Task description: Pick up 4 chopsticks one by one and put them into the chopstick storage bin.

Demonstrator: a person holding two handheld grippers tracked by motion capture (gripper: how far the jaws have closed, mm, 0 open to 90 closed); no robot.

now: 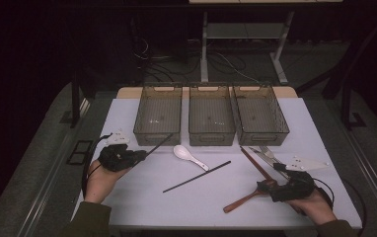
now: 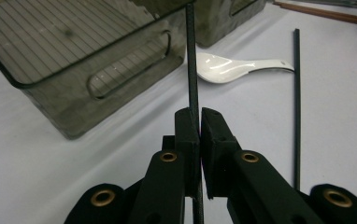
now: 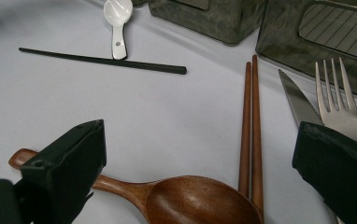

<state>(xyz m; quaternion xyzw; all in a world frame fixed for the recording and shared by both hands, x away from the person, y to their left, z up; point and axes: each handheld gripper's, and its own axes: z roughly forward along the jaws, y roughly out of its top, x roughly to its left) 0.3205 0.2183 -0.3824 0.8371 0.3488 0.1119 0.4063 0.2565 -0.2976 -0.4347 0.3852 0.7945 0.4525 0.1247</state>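
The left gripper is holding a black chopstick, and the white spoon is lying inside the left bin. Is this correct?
Not quite. The left gripper does hold a black chopstick, but the white spoon lies on the table, in front of the bins and outside the left bin. The high view shows this.

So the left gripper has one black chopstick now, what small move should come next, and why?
Probably carry it forward over the left bin and let go there. The left gripper is shut on the black chopstick, whose tip already points at that bin's near wall. All three bins look empty, and the second black chopstick lies on the table, so it would be the next thing to fetch.
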